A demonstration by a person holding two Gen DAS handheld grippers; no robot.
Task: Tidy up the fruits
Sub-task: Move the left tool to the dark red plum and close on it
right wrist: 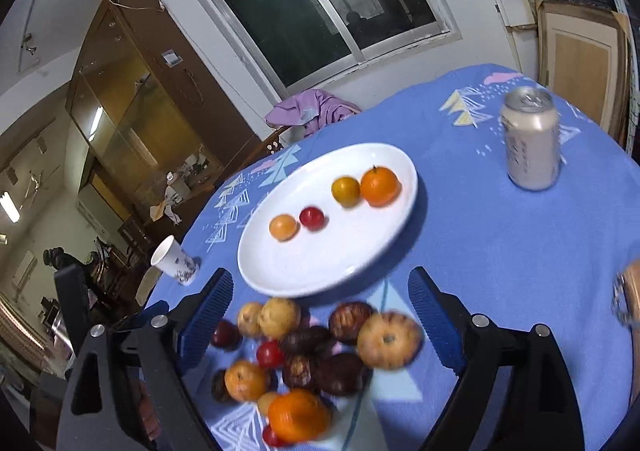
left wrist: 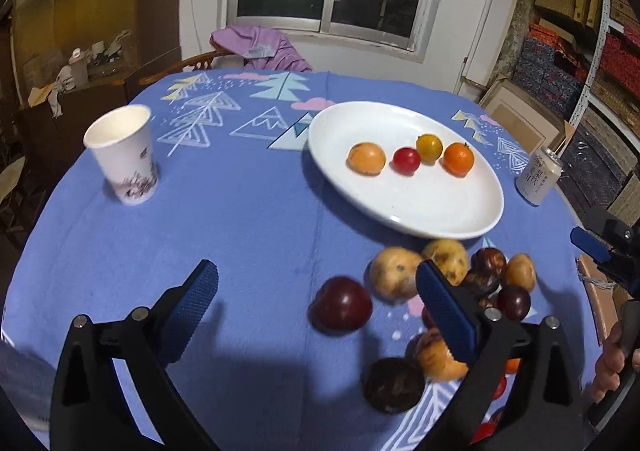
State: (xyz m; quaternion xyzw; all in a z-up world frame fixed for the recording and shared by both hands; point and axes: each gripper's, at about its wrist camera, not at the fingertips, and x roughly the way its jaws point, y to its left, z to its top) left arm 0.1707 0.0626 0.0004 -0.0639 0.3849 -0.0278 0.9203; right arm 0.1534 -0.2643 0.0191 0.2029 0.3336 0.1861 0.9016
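Observation:
A white plate (left wrist: 400, 211) (right wrist: 320, 259) on the blue tablecloth holds a row of small fruits: a pale orange one (left wrist: 366, 158), a red one (left wrist: 406, 159), a yellow one (left wrist: 429, 147) and an orange one (left wrist: 459, 158). In front of the plate lies a loose pile of fruit (right wrist: 304, 351), brown, dark red, yellow and orange. A dark plum (left wrist: 342, 303) sits at the pile's left edge. My left gripper (left wrist: 316, 271) is open above the cloth beside the pile. My right gripper (right wrist: 320, 278) is open over the pile. Neither holds anything.
A paper cup (left wrist: 124, 155) stands at the table's left, and a drink can (right wrist: 530, 139) to the right of the plate. A chair draped with a purple garment (left wrist: 260, 47) stands behind the table. Stacked boxes (left wrist: 560, 63) fill shelves at the right.

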